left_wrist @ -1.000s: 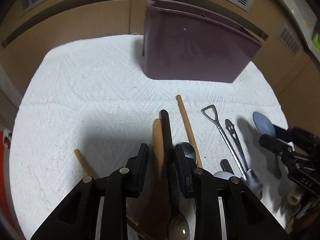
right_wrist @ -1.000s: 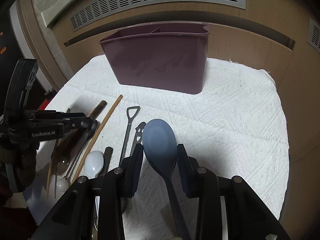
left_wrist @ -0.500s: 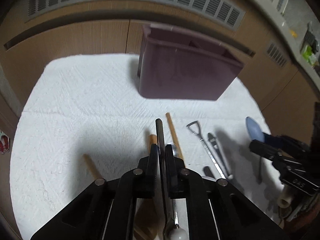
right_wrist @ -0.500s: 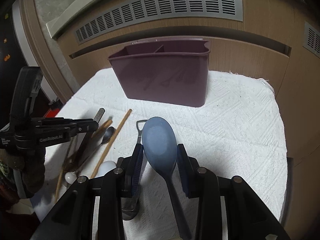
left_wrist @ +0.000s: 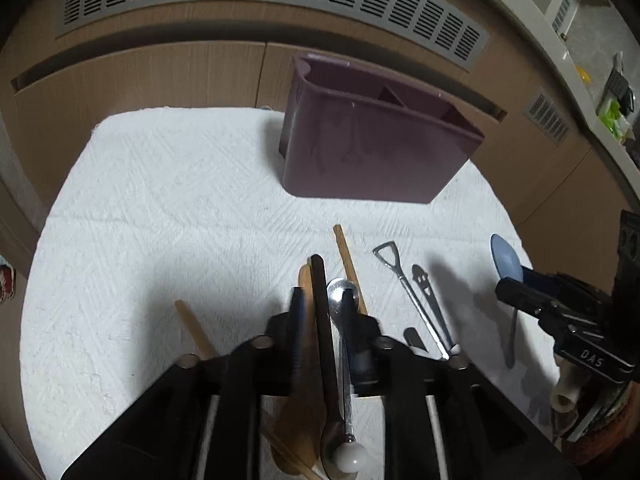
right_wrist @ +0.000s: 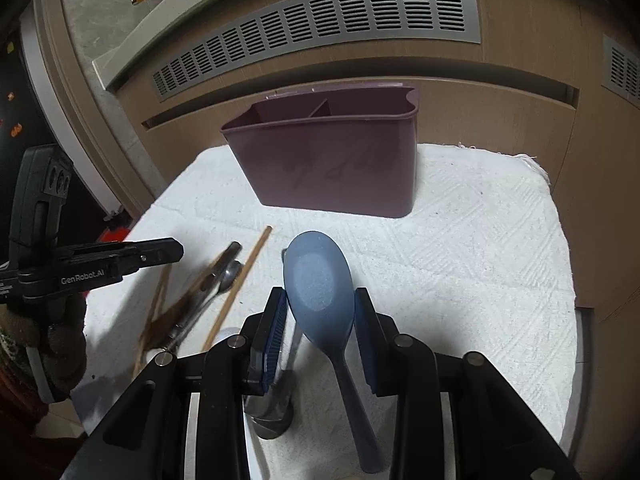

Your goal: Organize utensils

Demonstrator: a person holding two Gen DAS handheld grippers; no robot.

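A purple divided caddy (left_wrist: 372,152) (right_wrist: 336,168) stands at the back of the white towel (left_wrist: 160,200). My left gripper (left_wrist: 325,292) hovers over a bundle of utensils with its jaws opening. A dark-handled utensil (left_wrist: 322,340) and a metal spoon (left_wrist: 340,296) with a white ball end lie between the fingers, and neither pad presses on them. A wooden spoon (left_wrist: 298,412) lies under them. My right gripper (right_wrist: 320,308) is shut on the bowl of a blue spoon (right_wrist: 318,284), whose handle hangs back under the gripper.
A chopstick (left_wrist: 346,256), a second wooden stick (left_wrist: 192,328), a metal opener (left_wrist: 400,276) and another slim metal utensil (left_wrist: 426,292) lie on the towel between the grippers. Wooden cabinet fronts with grey vents rise behind the caddy.
My left gripper's jaws closed on the dark handle half a second ago and have parted again. That gripper rose a little, so the caddy's inside shows. The right gripper keeps the blue spoon.
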